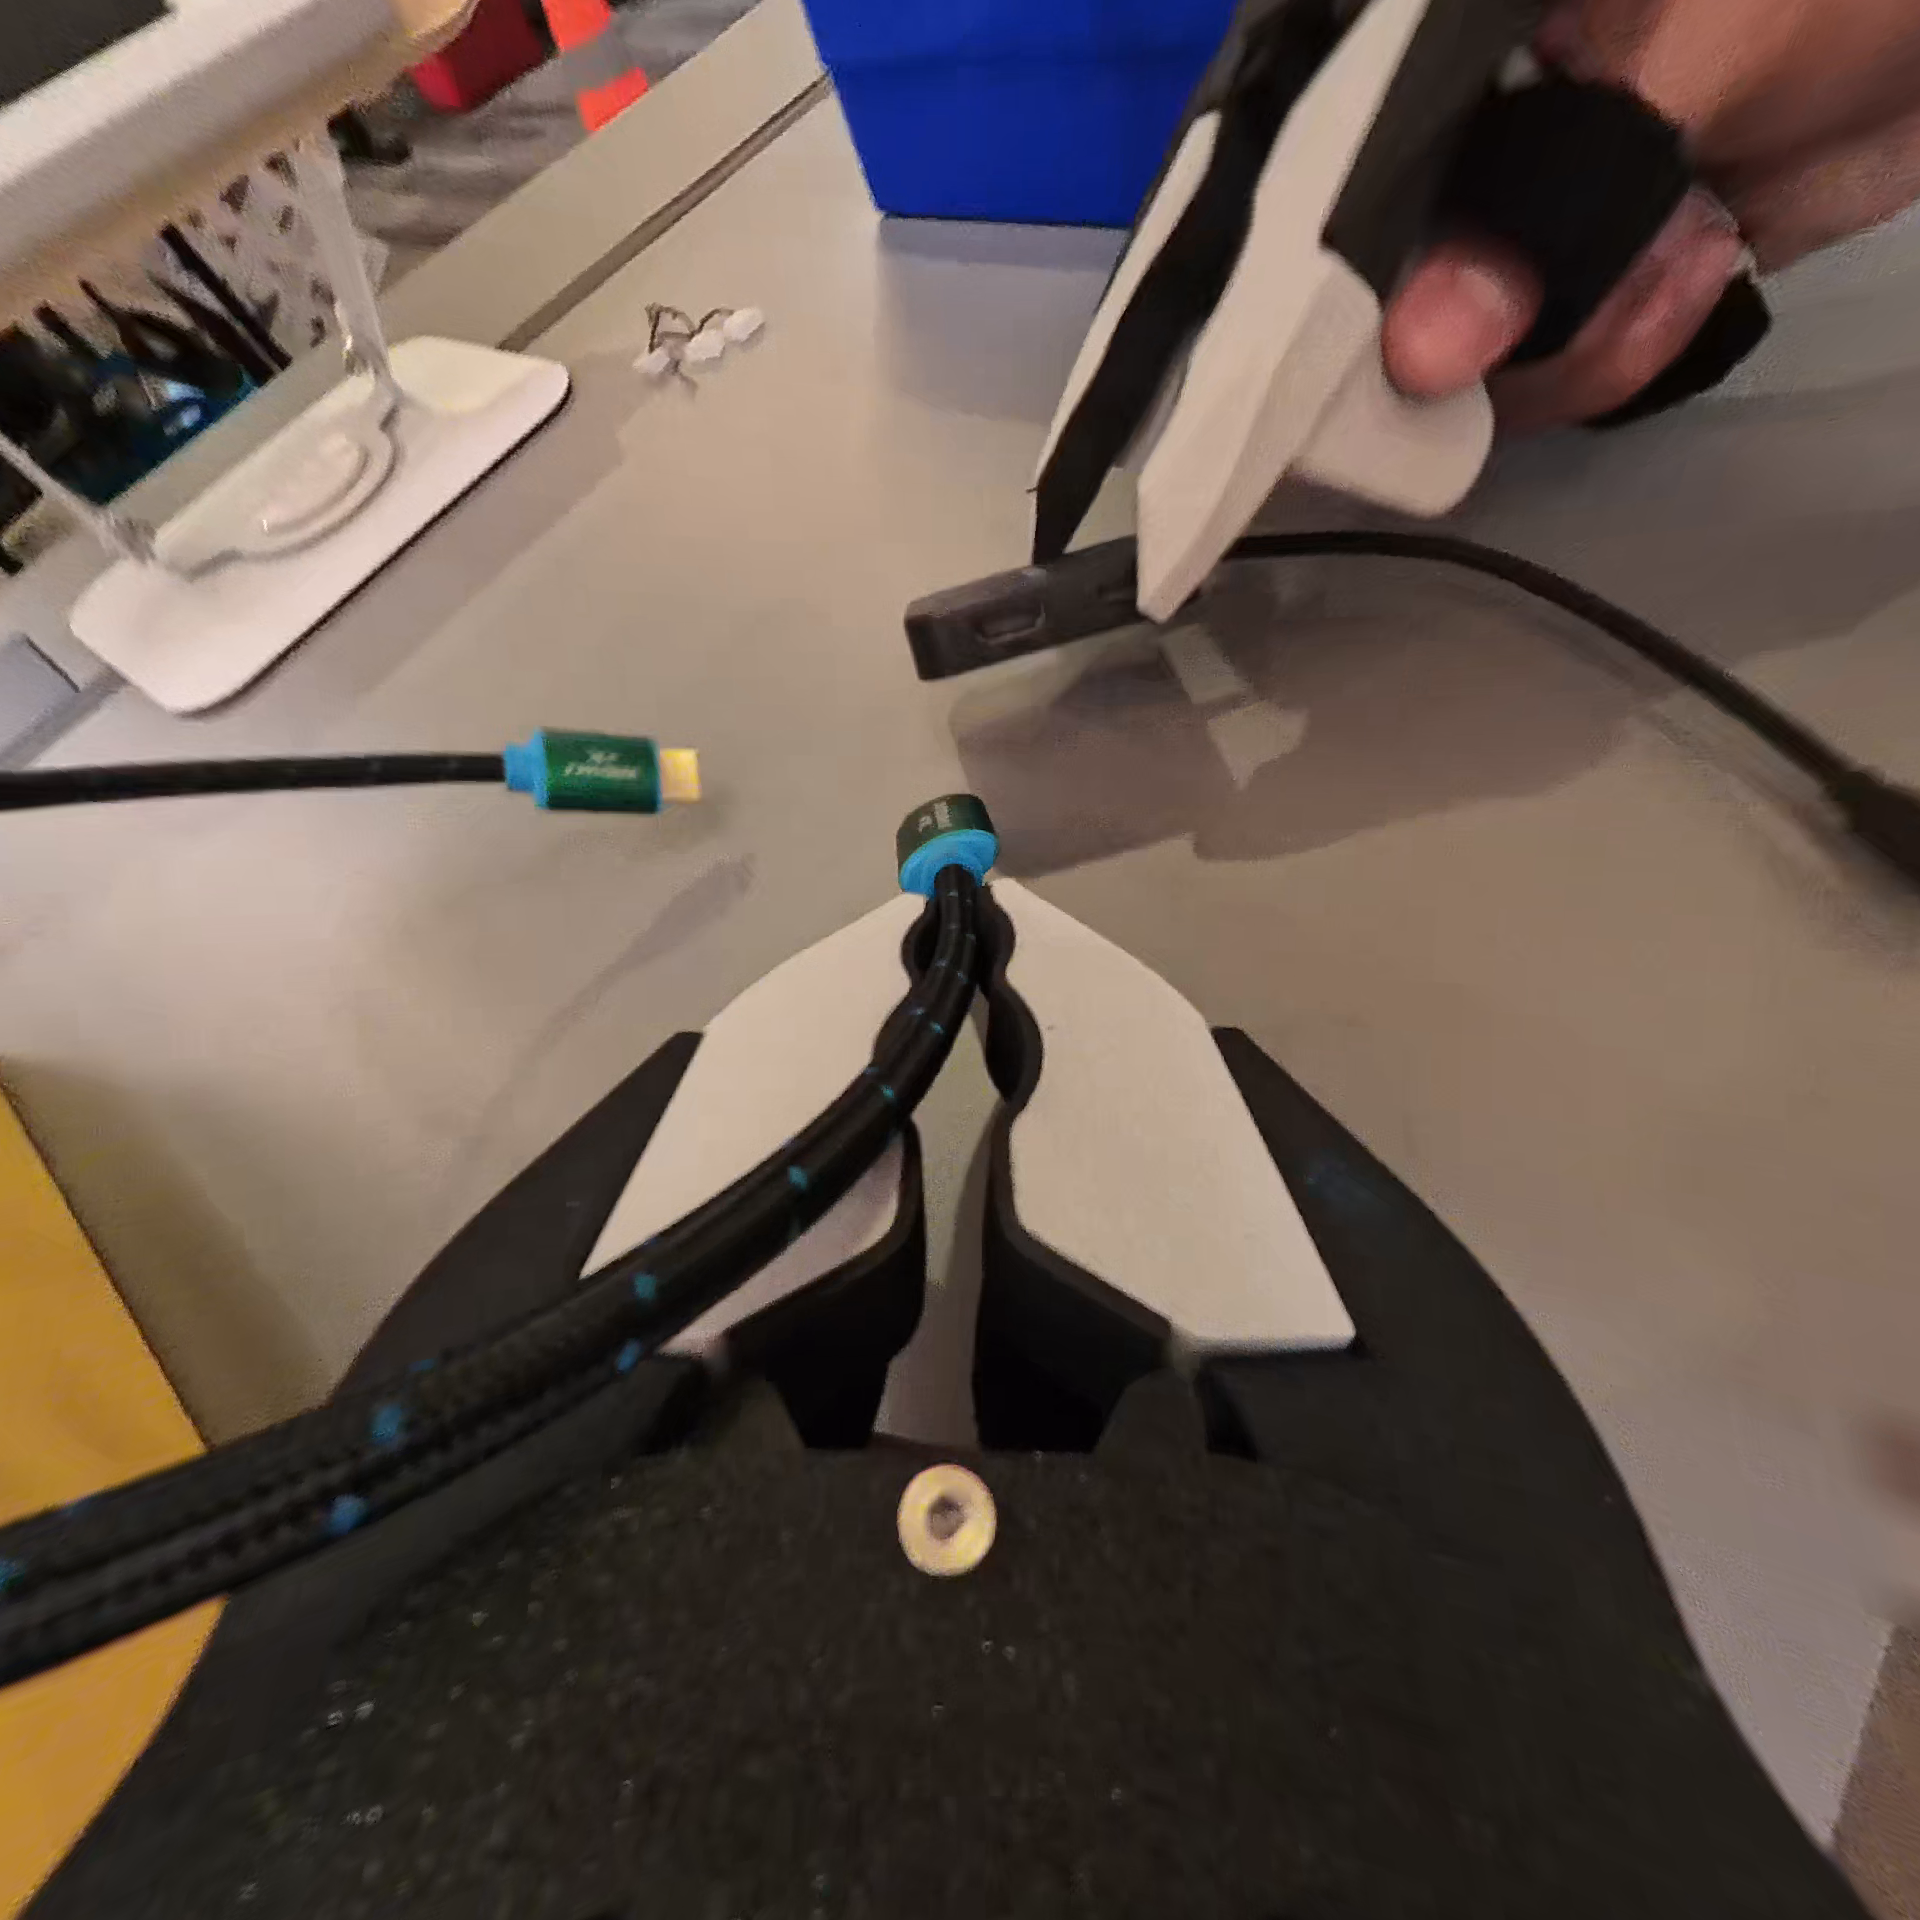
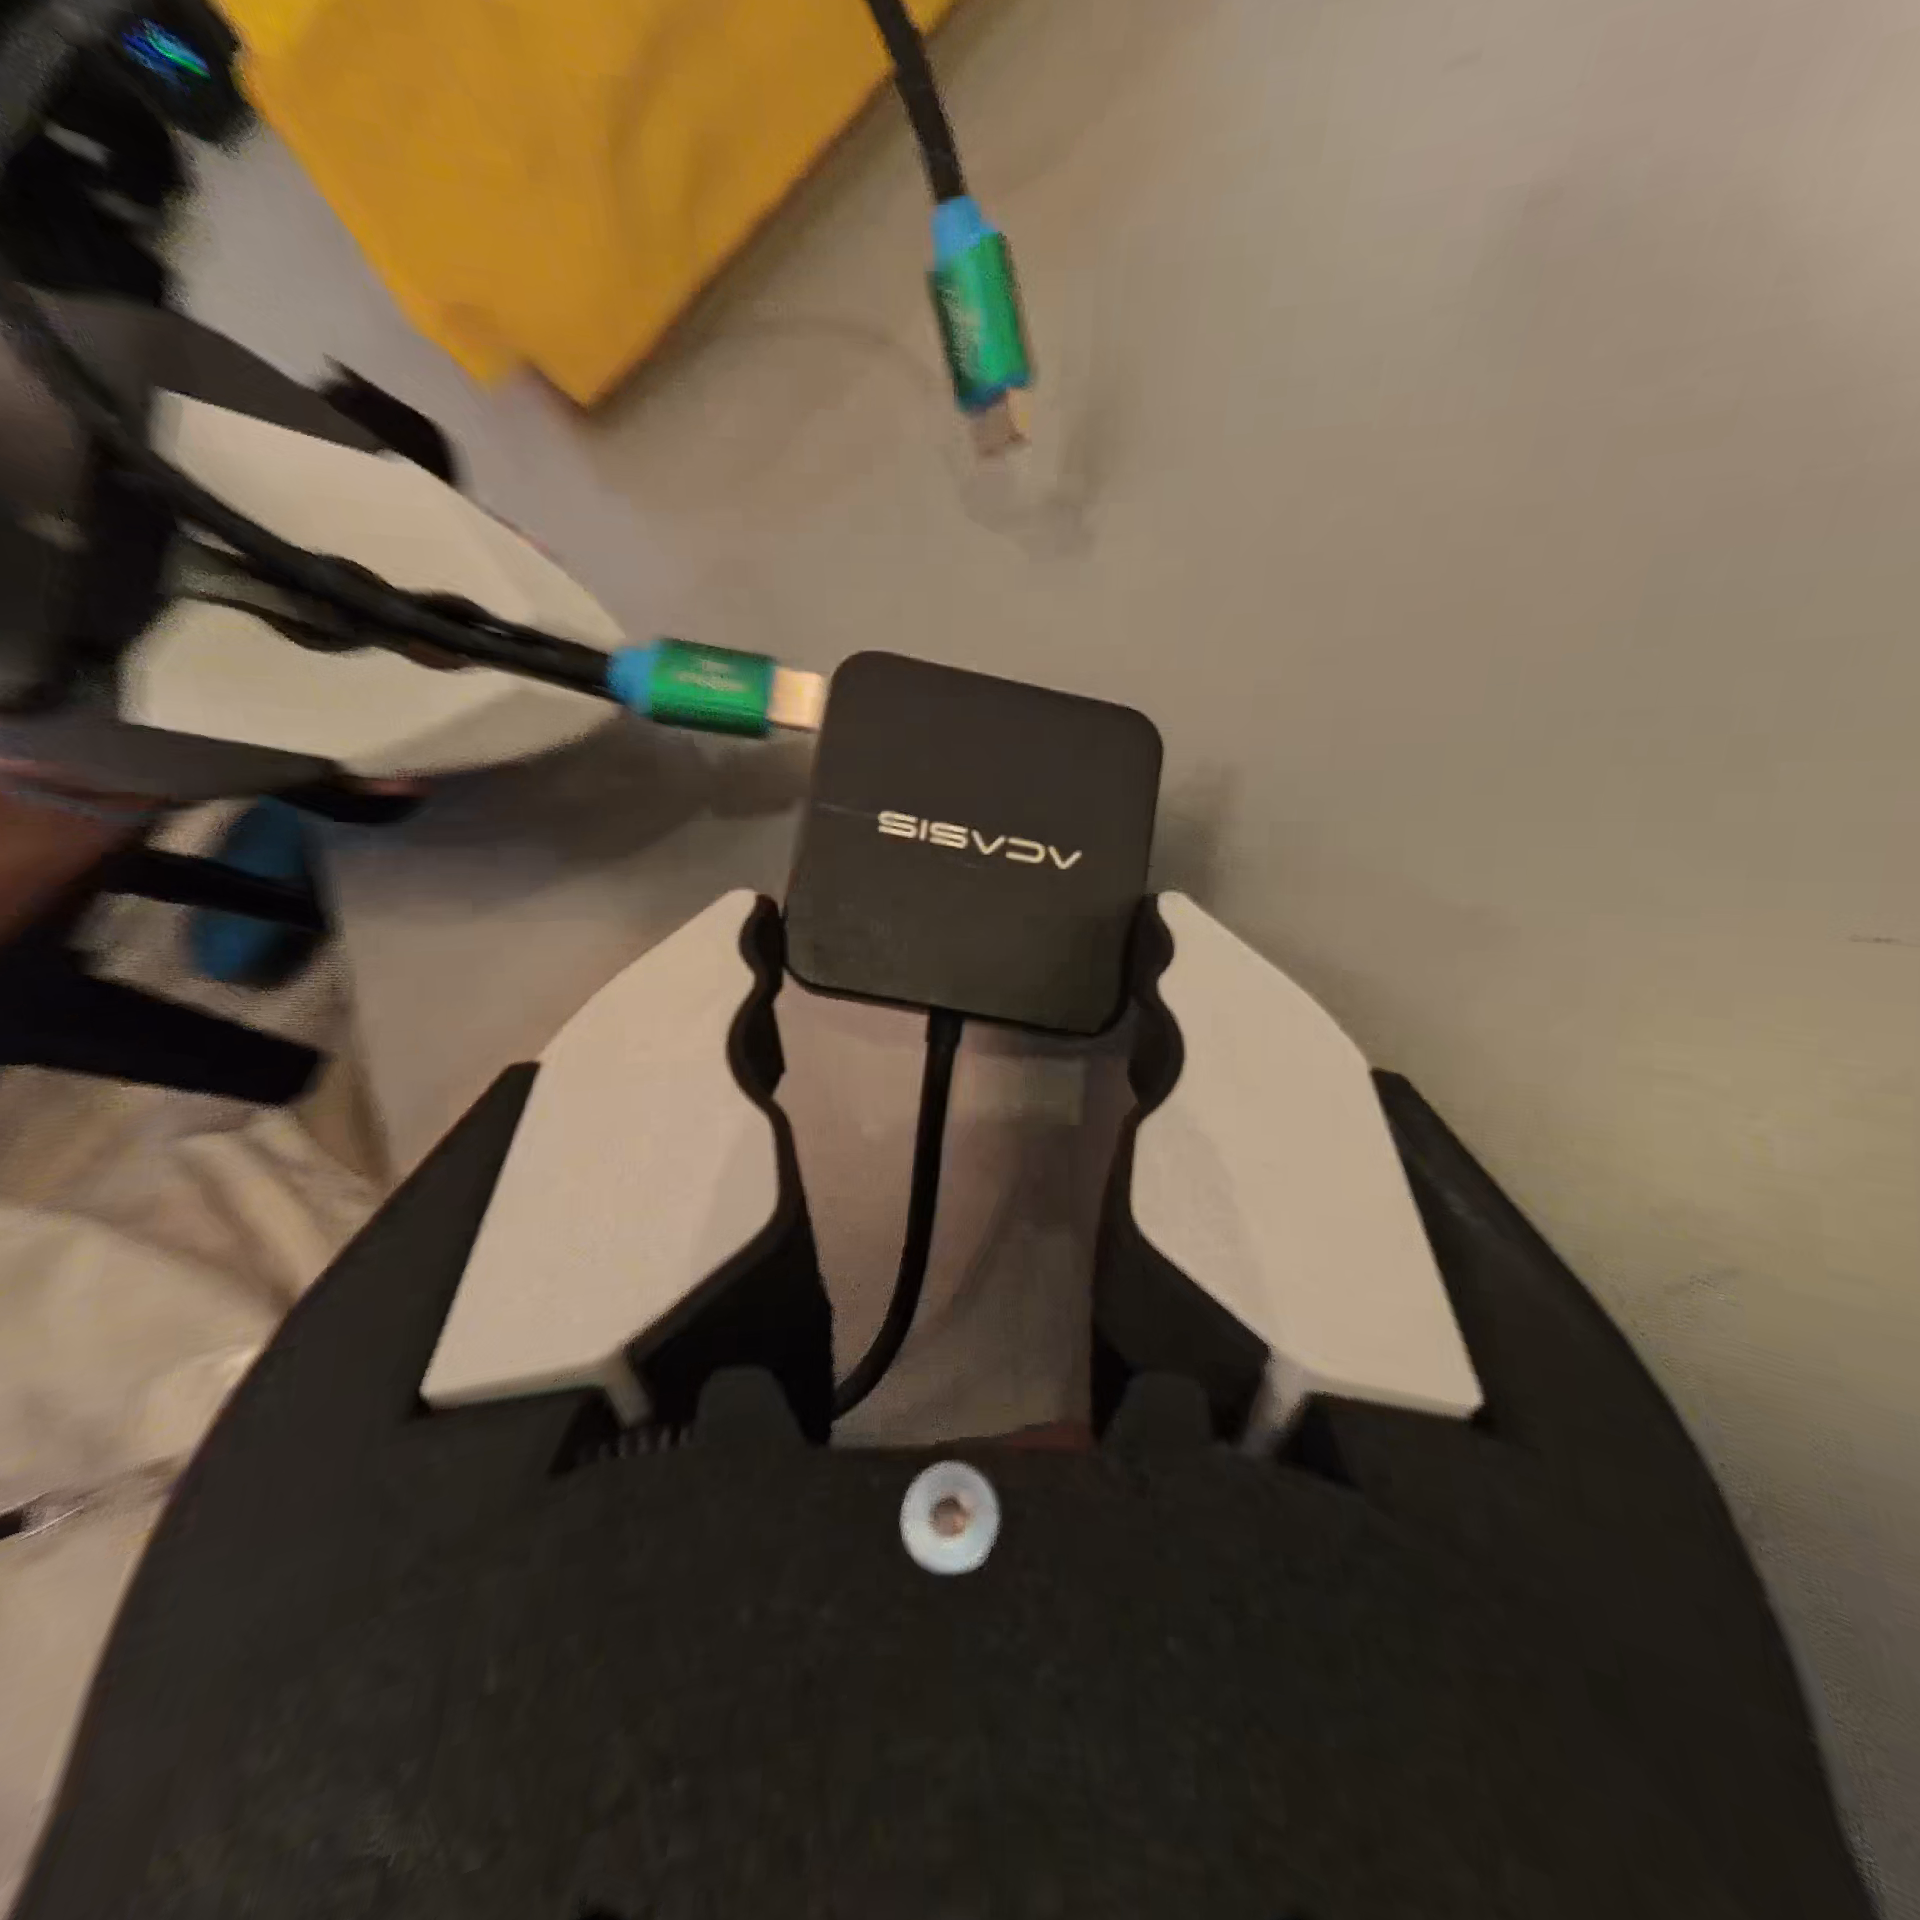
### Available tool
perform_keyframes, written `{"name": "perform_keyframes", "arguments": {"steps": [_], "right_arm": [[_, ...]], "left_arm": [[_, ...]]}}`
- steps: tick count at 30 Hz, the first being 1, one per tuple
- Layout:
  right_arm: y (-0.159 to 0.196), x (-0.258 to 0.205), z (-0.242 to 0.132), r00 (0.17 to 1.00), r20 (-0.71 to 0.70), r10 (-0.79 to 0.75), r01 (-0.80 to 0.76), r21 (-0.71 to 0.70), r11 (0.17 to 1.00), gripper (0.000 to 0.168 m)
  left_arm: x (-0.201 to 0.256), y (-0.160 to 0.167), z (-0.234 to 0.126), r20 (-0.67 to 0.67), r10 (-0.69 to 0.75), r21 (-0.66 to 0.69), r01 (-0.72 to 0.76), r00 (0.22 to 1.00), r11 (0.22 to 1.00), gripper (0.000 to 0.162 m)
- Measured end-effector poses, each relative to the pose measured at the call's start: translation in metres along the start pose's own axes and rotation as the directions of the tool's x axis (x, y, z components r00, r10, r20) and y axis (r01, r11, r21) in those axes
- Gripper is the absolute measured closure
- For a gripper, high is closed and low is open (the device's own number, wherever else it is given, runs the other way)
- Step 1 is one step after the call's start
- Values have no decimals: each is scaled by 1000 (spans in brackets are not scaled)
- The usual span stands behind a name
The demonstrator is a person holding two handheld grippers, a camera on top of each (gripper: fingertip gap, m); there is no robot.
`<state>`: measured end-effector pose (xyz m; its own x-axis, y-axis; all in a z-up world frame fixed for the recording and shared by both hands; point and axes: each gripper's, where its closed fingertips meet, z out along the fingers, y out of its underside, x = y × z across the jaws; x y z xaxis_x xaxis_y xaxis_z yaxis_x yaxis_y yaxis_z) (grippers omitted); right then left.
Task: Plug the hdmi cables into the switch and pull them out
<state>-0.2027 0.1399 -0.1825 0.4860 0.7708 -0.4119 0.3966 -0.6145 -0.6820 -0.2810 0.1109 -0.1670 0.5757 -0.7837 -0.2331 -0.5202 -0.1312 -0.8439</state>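
Left fingers (image 1: 951,894) pressed together on the braided cable just behind the green plug (image 1: 943,836), pinching the cord, not the plug body. In the right wrist view the plug's gold tip sits right at the near-left edge of the switch (image 2: 971,831), touching or nearly so; I cannot tell whether it has entered a port.

Right fingers (image 2: 961,951) clamp the black switch by its two sides at the rear, its own thin lead (image 2: 914,1195) trailing back between them. The switch is lifted clear of the grey worktop (image 1: 1351,1039).

Second plug (image 1: 592,771) lies loose on the worktop, left of the switch, well apart.

Risks as I judge them:
- The grip on the cord lets the plug swivel, so a push could cock it against the port rim.
- The switch is held only at the back, so side pressure may twist it out of my fingers.
- Both views are blurred, so alignment is uncertain.
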Motion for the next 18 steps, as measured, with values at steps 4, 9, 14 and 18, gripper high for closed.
{"name": "perform_keyframes", "arguments": {"steps": [4,9,14,18], "right_arm": [[-9,-33,-8,964,260,60,-68,21,997,104],[-2,-67,-5,908,415,-50,67,-25,997,104],[-5,-50,12,933,357,-46,72,-59,996,104],[7,-29,24,958,193,-211,234,-109,966,104]], "left_arm": [[17,-5,-9,-117,41,49,-36,992,998,156],[26,-11,-15,-148,130,83,-118,980,990,156],[40,-1,-17,-189,196,52,-189,962,981,156],[38,7,-19,-168,178,19,-178,970,984,156]]}}
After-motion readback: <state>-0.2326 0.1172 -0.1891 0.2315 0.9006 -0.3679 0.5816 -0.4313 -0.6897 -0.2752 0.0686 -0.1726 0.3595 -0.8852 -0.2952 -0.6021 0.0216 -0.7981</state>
